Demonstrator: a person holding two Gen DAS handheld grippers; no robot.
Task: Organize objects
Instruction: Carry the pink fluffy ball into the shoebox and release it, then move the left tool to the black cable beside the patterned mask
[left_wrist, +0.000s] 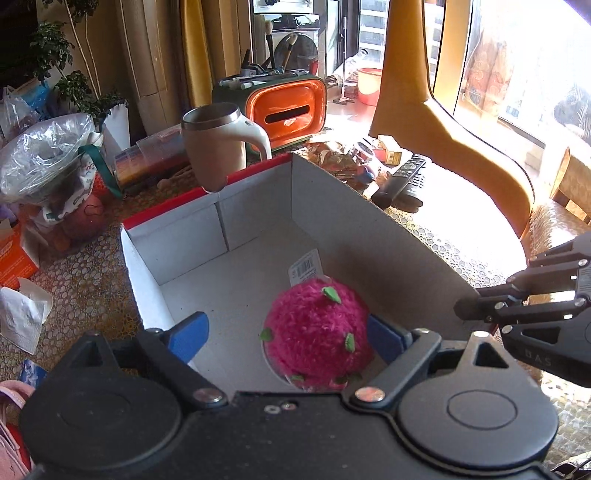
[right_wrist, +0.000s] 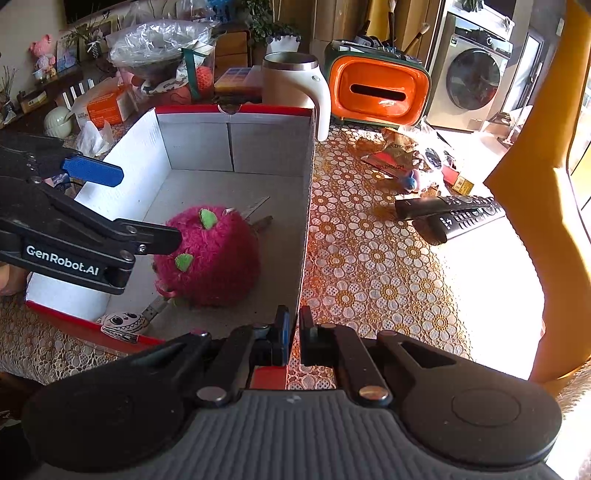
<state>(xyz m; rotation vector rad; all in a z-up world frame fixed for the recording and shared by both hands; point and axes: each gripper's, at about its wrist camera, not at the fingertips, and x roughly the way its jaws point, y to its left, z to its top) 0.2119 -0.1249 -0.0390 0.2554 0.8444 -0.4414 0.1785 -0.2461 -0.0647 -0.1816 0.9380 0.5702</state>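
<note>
Magenta plush ball (left_wrist: 317, 332), round with no long axis, was recorded on the floor of the cardboard box (right_wrist: 236, 155), barcode tag (left_wrist: 307, 266) pointing to 12 o'clock. Left gripper (left_wrist: 286, 334) was spread wide around it. Right gripper (right_wrist: 293, 334) was clamped on the box's near wall.

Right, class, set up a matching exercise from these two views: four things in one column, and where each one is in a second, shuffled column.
Things:
1. pink plush ball
2. mug
3. remote controls
4. right gripper

Places:
A. clamped on the box's wall
B. behind the box's far wall
C. inside the cardboard box
D. on the lace tablecloth, right of the box

Pairs: 1-C, 2-B, 3-D, 4-A
</note>
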